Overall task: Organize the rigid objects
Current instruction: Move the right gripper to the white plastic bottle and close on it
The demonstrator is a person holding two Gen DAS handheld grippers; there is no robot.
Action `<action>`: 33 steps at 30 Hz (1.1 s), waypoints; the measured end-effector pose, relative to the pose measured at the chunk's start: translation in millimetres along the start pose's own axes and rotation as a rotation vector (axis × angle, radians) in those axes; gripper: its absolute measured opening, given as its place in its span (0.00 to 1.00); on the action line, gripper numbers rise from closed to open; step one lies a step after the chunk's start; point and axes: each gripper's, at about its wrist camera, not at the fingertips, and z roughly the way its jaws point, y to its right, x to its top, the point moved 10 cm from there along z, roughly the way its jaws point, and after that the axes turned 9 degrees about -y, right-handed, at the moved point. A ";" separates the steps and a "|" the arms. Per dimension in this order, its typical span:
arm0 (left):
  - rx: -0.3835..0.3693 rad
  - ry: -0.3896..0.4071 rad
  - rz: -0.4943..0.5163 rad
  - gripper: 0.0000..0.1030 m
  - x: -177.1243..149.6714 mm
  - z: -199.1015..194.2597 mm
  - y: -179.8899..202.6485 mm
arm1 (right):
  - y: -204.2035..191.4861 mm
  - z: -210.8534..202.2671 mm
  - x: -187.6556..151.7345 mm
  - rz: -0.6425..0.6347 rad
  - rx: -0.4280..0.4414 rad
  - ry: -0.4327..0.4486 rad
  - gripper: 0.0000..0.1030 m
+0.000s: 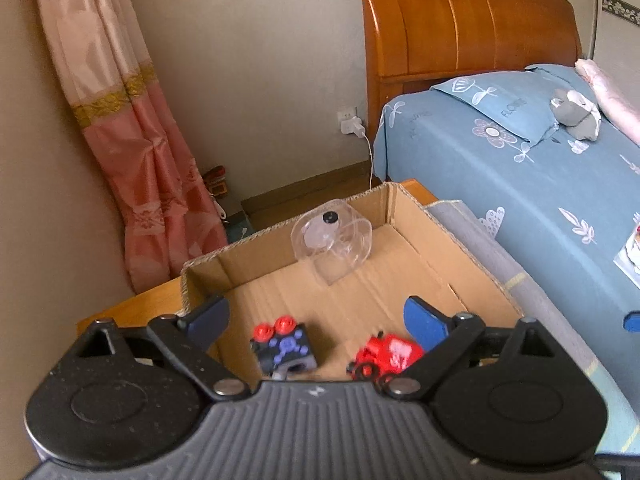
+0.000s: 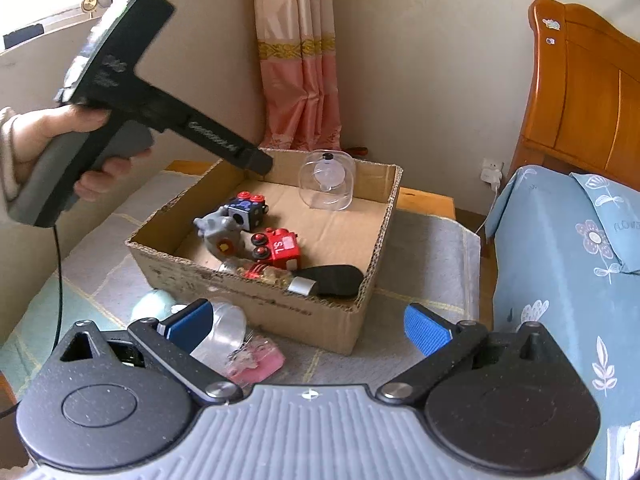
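An open cardboard box [image 1: 416, 216] [image 2: 260, 300] stands on a grey mat. Inside it lie a clear plastic dome [image 1: 332, 236] [image 2: 328, 180], a black cube with red and blue buttons [image 1: 284, 346] [image 2: 246, 210], a red toy train [image 1: 386, 354] [image 2: 280, 244], a grey toy [image 2: 218, 228], a small bottle [image 2: 272, 276] and a black oval piece [image 2: 336, 280]. My left gripper [image 1: 316, 320] [image 2: 258, 164] hangs open over the box, nothing between its fingers. My right gripper [image 2: 308, 324] is open in front of the box. A clear cup [image 2: 226, 328] and a pink item [image 2: 256, 360] lie on the mat by its left finger.
A bed with a blue flowered sheet [image 1: 520, 184] [image 2: 560, 264] and wooden headboard [image 1: 460, 28] lies to the right. A pink curtain [image 1: 152, 152] hangs behind the box. A charger sits in the wall socket [image 1: 352, 124]. A person's hand [image 2: 48, 132] holds the left gripper.
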 end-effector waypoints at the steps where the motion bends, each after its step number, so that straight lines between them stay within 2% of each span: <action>1: 0.003 0.006 0.004 0.94 -5.5 -5.6 0.4 | -2.0 -0.8 -1.9 0.004 -0.008 -0.002 1.00; 10: 0.045 0.037 0.057 0.96 -68.0 -40.8 8.2 | -18.1 4.6 -33.0 0.082 -0.075 -0.032 1.00; 14: 0.032 -0.012 0.009 0.96 -103.8 -46.2 9.6 | -28.1 13.4 -56.9 0.138 -0.099 -0.061 1.00; 20: 0.030 -0.006 -0.087 0.96 -150.2 -49.4 8.1 | -43.6 19.9 -82.5 0.231 -0.092 -0.084 1.00; 23: 0.047 0.005 -0.103 0.96 -166.2 -48.2 5.7 | -48.1 21.2 -84.7 0.252 -0.099 -0.089 1.00; 27: 0.133 0.006 -0.131 0.96 -179.6 -45.9 -3.4 | -51.6 25.8 -77.9 0.244 -0.117 -0.092 1.00; 33: 0.139 -0.015 -0.190 0.96 -199.5 -43.6 -18.5 | -56.9 38.4 -55.0 0.234 -0.123 -0.080 1.00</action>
